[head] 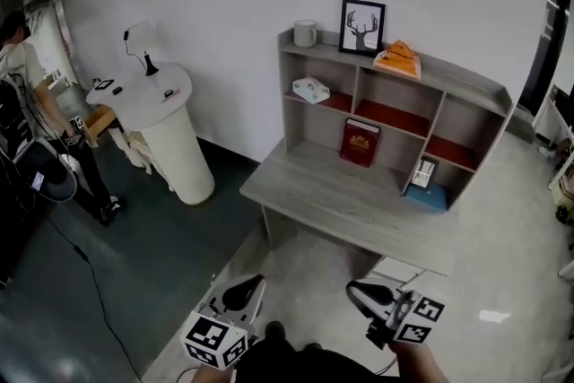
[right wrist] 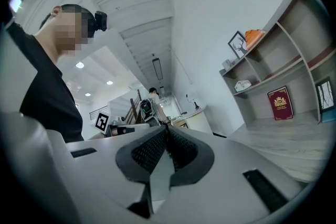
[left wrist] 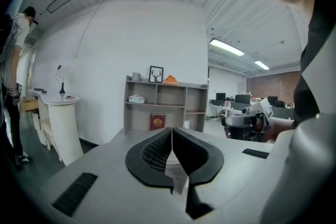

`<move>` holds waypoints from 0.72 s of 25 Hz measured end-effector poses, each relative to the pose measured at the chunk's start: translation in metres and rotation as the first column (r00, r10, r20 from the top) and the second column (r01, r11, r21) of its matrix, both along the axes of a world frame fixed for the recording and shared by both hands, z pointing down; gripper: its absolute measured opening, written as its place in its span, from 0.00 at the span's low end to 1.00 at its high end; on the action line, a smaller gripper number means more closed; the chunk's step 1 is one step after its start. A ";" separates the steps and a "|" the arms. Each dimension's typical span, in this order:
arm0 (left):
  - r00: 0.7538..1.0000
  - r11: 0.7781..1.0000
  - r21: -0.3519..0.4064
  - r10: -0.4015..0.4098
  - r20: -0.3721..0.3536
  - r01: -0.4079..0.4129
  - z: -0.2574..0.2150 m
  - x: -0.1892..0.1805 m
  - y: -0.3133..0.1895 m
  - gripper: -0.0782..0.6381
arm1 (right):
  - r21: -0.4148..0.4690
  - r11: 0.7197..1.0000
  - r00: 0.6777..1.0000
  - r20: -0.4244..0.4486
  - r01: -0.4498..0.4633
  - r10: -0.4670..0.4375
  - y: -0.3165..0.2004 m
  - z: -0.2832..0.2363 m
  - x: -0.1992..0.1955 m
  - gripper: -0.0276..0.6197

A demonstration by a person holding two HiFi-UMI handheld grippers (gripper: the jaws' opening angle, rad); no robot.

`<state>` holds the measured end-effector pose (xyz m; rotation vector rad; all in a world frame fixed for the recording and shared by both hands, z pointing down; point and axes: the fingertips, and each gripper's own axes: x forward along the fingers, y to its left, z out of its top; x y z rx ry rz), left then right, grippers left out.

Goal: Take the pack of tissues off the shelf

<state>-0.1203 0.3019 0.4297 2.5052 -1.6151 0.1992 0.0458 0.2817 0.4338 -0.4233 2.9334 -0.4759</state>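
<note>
The tissue pack lies in the shelf, upper-left compartment.

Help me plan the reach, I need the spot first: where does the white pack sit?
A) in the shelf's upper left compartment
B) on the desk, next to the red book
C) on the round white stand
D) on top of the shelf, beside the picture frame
A: the head view shows the white pack lying in the upper left compartment of the shelf, under the cup and a level above the red book.
</note>
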 end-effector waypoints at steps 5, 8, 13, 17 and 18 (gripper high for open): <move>0.999 0.999 -0.009 0.032 -0.014 -0.032 0.005 -0.005 -0.045 0.13 | -0.015 1.000 1.000 -0.016 -0.005 0.005 -0.031 0.004 -0.009 0.07; 0.997 0.998 -0.009 0.060 -0.037 -0.061 0.008 -0.013 -0.084 0.13 | -0.015 1.000 0.999 -0.025 -0.025 0.024 -0.061 0.006 -0.018 0.07; 0.994 0.995 0.031 0.100 -0.036 -0.099 -0.003 -0.038 -0.160 0.13 | -0.001 0.998 0.998 -0.037 -0.057 0.057 -0.130 -0.001 -0.045 0.07; 0.991 0.990 0.060 0.132 -0.023 -0.131 -0.017 -0.066 -0.220 0.13 | 0.035 0.997 0.997 -0.038 -0.067 0.068 -0.188 -0.018 -0.078 0.07; 0.990 0.988 0.064 0.139 -0.021 -0.137 -0.019 -0.074 -0.233 0.13 | 0.045 0.997 0.997 -0.040 -0.070 0.072 -0.202 -0.022 -0.088 0.07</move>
